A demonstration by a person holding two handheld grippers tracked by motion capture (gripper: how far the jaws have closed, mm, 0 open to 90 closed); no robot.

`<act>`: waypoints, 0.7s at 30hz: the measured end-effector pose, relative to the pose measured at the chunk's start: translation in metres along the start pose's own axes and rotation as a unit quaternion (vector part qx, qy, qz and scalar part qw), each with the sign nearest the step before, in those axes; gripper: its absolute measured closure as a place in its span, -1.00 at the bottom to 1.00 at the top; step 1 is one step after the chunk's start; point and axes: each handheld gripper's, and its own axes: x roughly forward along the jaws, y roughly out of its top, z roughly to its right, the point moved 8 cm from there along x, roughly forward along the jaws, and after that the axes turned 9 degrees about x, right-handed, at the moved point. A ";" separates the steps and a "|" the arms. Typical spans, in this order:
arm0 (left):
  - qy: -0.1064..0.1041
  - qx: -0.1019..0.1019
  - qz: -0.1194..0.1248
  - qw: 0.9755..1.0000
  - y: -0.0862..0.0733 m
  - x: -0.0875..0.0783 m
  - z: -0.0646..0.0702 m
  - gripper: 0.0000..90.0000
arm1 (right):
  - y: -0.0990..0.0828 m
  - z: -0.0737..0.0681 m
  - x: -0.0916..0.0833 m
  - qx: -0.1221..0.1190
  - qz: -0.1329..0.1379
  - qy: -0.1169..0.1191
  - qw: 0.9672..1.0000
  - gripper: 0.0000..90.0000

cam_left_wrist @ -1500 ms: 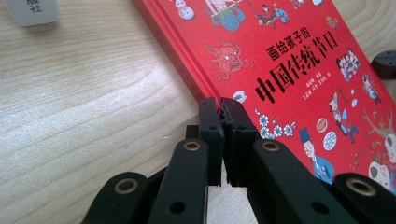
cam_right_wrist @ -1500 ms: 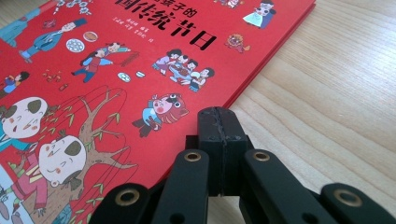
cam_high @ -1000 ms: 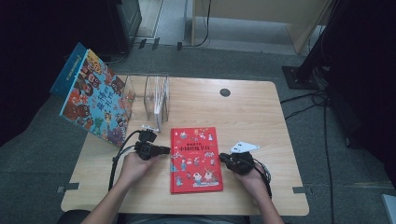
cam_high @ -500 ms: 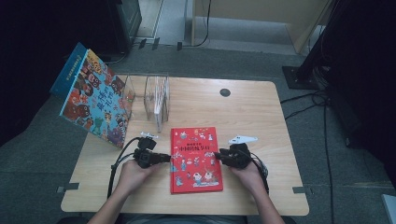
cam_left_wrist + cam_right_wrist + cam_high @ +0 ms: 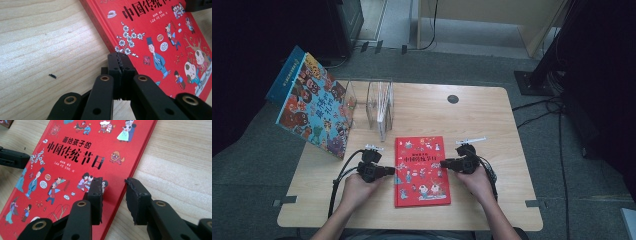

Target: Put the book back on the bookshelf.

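Note:
A red picture book [image 5: 422,170] lies flat on the wooden table [image 5: 492,125] between both hands. My left gripper [image 5: 391,171] points at the book's left edge. Its jaws have just closed and stand shut [image 5: 121,56] with nothing between them, tips right at the book [image 5: 162,37]. My right gripper [image 5: 444,163] reaches in from the right. Its jaws have just been opening and now stand open [image 5: 113,182] astride the right edge of the book [image 5: 75,157], one pad over the cover, one over the bare table. The left gripper's tip [image 5: 12,157] shows across the cover.
A large colourful book [image 5: 312,107] leans at the table's left edge. Clear acrylic holders [image 5: 379,102] stand behind the red book. A black cable hole [image 5: 453,99] sits at the back. A small black speck [image 5: 52,76] lies on the wood.
My right gripper has slid left from the bare table to the book's right edge. The left hand has barely shifted.

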 end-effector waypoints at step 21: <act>-0.008 0.004 0.003 1.000 0.001 0.007 0.013 1.00 | 0.017 0.009 -0.002 0.095 -0.079 -0.027 0.992 0.57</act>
